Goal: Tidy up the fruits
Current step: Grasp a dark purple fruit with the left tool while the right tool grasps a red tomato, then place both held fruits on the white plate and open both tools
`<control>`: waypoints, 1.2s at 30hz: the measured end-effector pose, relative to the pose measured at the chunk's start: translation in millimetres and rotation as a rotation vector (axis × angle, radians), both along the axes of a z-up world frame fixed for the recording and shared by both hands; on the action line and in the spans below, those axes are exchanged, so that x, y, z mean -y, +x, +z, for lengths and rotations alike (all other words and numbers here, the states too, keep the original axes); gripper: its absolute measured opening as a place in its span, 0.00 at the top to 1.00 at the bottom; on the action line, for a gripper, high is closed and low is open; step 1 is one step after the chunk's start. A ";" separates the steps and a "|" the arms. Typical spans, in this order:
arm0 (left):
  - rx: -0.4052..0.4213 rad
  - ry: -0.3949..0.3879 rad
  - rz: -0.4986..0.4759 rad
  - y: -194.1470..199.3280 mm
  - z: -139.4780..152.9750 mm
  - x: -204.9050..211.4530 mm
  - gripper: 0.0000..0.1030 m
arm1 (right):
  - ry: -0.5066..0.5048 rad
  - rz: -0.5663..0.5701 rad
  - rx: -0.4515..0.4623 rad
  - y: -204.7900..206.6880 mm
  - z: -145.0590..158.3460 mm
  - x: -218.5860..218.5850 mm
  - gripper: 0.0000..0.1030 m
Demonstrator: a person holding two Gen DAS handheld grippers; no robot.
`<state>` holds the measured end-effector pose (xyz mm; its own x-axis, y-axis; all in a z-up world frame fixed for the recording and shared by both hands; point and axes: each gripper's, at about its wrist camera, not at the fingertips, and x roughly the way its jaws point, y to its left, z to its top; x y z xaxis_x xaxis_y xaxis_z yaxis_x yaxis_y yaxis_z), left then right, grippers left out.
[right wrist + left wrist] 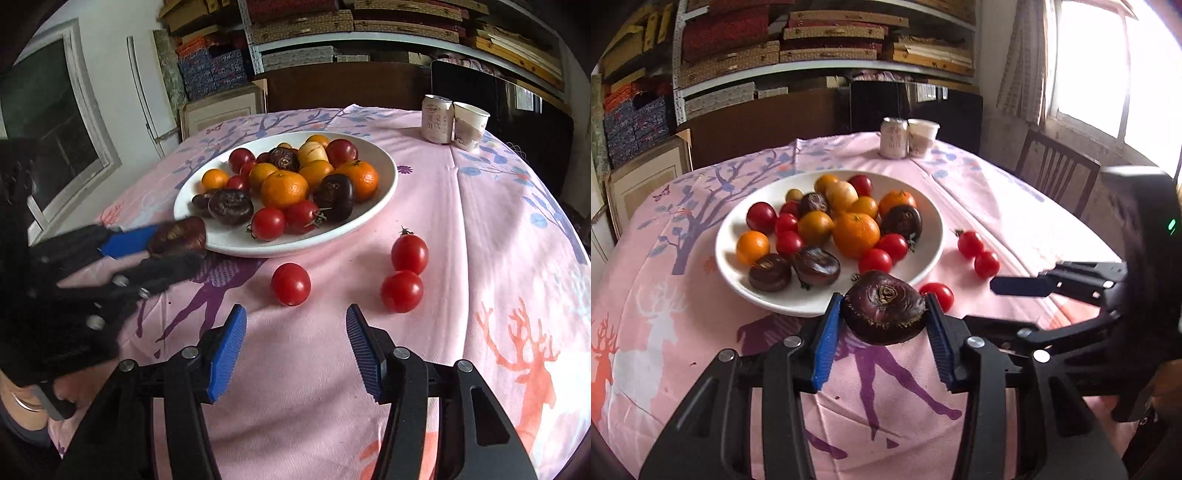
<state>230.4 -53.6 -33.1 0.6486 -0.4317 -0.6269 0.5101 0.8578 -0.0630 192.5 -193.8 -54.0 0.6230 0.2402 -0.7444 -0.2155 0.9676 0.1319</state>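
Observation:
My left gripper (pixel 882 300) is shut on a dark brown water chestnut (pixel 885 309), held just above the pink cloth at the near rim of the white plate (pixel 925 206). The plate is heaped with oranges, cherry tomatoes and more dark chestnuts. In the right wrist view that chestnut (pixel 178 236) sits at the plate's (pixel 295 252) left front edge. Three cherry tomatoes lie loose on the cloth: one (pixel 290 283) straight ahead of my open, empty right gripper (pixel 295 350), and two touching (pixel 402 291) further right.
At the table's far side a drink can (pixel 894 138) and a paper cup (pixel 922 137) stand together. A wooden chair (pixel 1057 173) stands beyond the right edge. Shelves of stacked boxes fill the back wall.

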 end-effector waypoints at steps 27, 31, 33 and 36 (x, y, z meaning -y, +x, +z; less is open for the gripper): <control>-0.038 0.001 0.108 60.0 3.9 3.9 0.38 | 0.114 -0.017 0.007 79.7 48.9 9.9 0.72; -0.053 -0.027 0.108 62.2 0.4 -1.1 0.37 | 0.117 -0.054 -0.039 95.3 40.5 7.8 0.71; -0.047 -0.025 0.093 53.1 1.6 -4.1 0.36 | 0.115 -0.050 -0.011 83.4 42.7 10.1 0.66; -0.008 0.024 0.049 31.6 5.3 4.0 0.35 | 0.091 -0.077 0.037 57.2 47.5 25.6 0.57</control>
